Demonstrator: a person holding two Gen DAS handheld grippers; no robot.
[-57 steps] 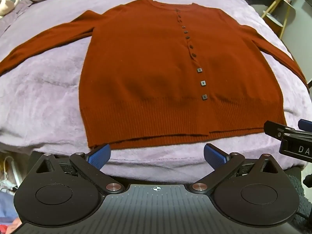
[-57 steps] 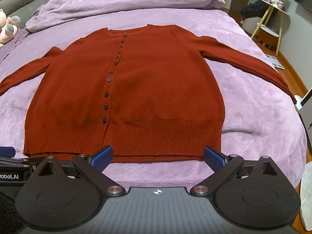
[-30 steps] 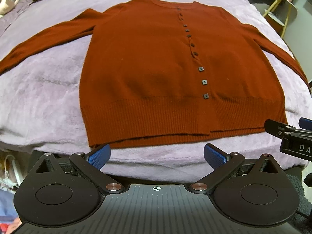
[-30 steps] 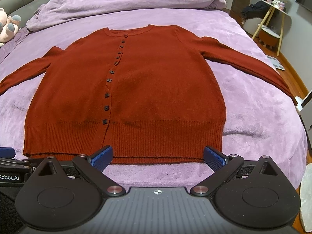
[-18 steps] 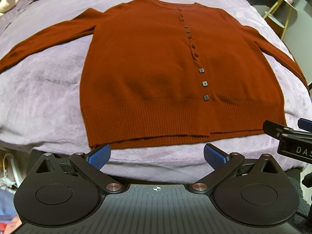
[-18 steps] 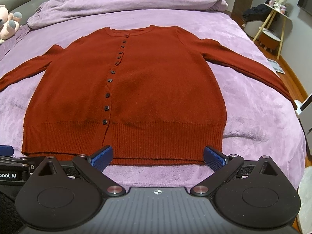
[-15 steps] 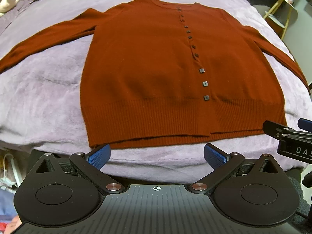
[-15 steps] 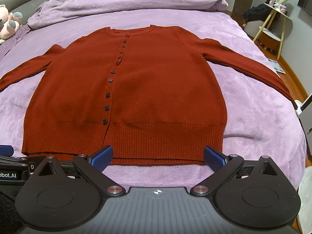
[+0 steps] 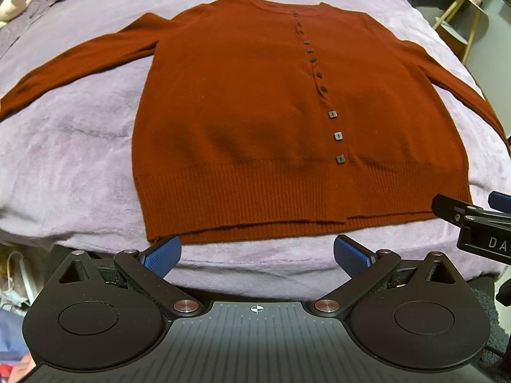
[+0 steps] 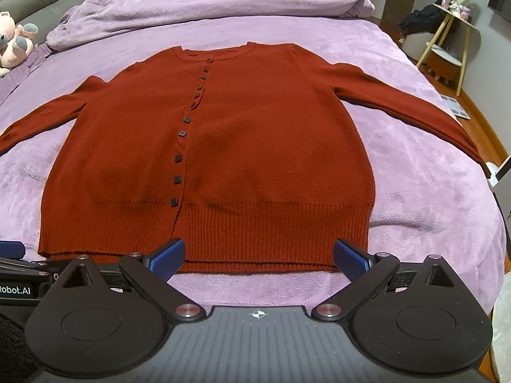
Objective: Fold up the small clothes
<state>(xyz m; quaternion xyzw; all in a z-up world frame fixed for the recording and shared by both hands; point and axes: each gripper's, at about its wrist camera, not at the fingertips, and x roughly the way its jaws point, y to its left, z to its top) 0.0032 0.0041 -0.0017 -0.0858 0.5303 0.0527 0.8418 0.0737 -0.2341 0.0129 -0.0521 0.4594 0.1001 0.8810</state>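
A rust-red buttoned cardigan (image 9: 255,121) (image 10: 255,146) lies flat, front up, on a purple bed cover (image 9: 70,166) (image 10: 424,198). Both sleeves are spread out to the sides and the ribbed hem faces me. My left gripper (image 9: 257,253) hovers open just short of the hem, near its left half, with nothing between its blue pads. My right gripper (image 10: 258,257) is open too, just before the hem's right half, and holds nothing. The right gripper's body (image 9: 479,226) shows at the right edge of the left wrist view.
A bunched purple duvet (image 10: 207,3) lies across the head of the bed. A plush toy (image 10: 14,43) sits at the far left. A small stand with dark clothes (image 10: 447,32) is at the right, beyond the bed's edge. The bed's near edge runs just under both grippers.
Both views have shifted only slightly; the cardigan lies as before and both grippers have stayed open near the hem.
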